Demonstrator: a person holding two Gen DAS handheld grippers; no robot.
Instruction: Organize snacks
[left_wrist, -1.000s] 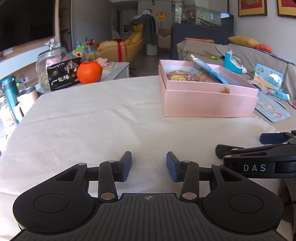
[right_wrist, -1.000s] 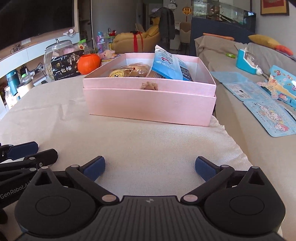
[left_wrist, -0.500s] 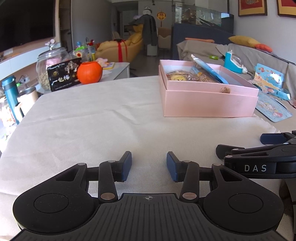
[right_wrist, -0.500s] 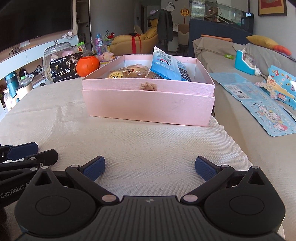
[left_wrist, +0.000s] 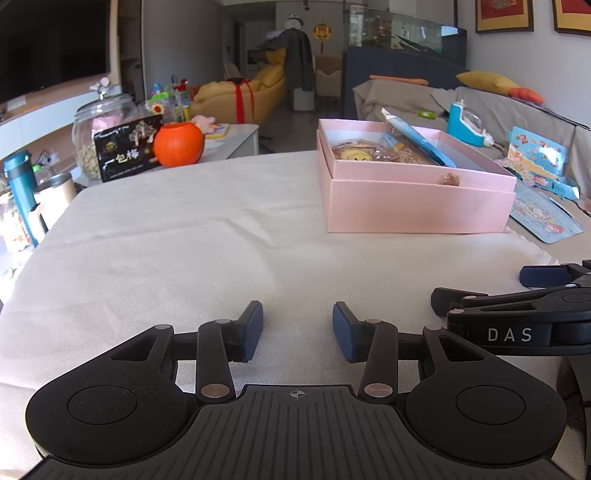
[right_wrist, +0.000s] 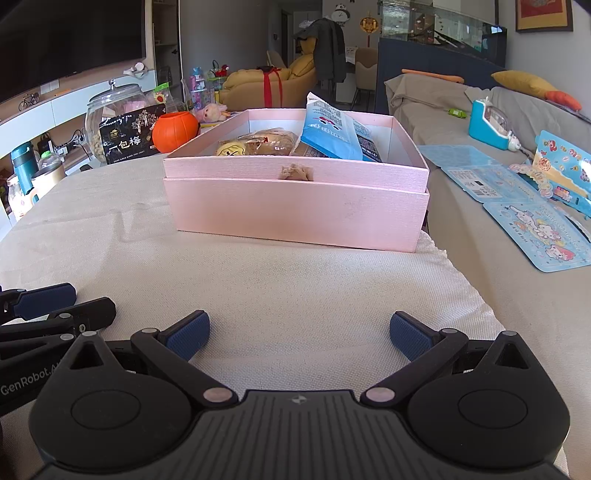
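Note:
A pink box (left_wrist: 417, 203) (right_wrist: 295, 218) stands at the far right of the cloth-covered table (left_wrist: 184, 240). Inside it lie a blue snack bag (right_wrist: 332, 133) (left_wrist: 417, 142), a wrapped bread (right_wrist: 273, 142) and a yellow smiley snack (right_wrist: 231, 149) (left_wrist: 356, 153). My left gripper (left_wrist: 297, 326) hovers open over bare cloth near the front edge, nothing between its fingers. My right gripper (right_wrist: 299, 334) is open wider, empty, facing the box from the front. Each gripper shows at the edge of the other's view.
Behind the table's far left corner sit an orange pumpkin pot (left_wrist: 178, 144), a black snack bag (left_wrist: 127, 153) and a glass jar (left_wrist: 103, 125). A teal bottle (left_wrist: 20, 192) stands left. Blue sticker sheets (right_wrist: 539, 236) lie on the grey sofa to the right.

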